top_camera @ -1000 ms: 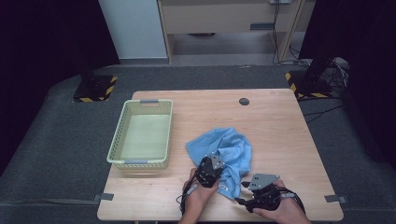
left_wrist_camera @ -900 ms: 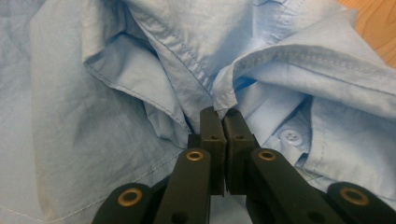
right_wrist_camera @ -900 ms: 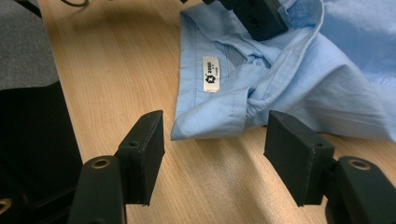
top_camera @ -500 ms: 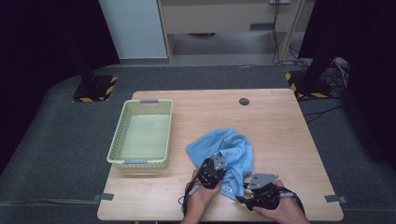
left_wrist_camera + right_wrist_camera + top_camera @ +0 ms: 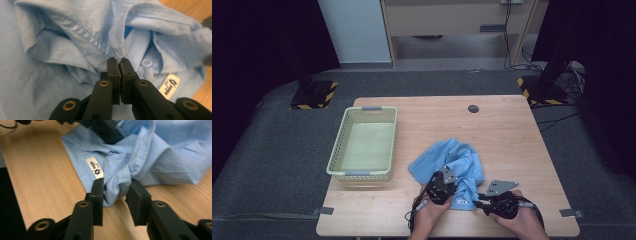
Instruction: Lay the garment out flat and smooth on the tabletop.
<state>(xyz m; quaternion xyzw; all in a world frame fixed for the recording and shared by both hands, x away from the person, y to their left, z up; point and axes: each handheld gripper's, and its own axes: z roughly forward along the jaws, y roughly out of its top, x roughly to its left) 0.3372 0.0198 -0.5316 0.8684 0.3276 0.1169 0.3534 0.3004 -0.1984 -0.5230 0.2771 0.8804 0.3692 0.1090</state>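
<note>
Two grippers are at the near edge of the blue shirt (image 5: 452, 162), which lies crumpled on the wooden surface (image 5: 512, 130), right of the pale green basket (image 5: 362, 145) and near the person. The left gripper (image 5: 118, 60) is pinched tight on a seamed fold by the collar, its jaws pressed together. The right gripper (image 5: 115, 188) has its jaws apart around the bunched near corner, just right of the white label (image 5: 95, 167), not yet clamped. I'd judge the step is getting a two-point hold; next, the right one needs to close on that fold before any lifting. The shirt's long axis seems to run from near right to far left, collar toward the person, though the crumpling makes that uncertain
</note>
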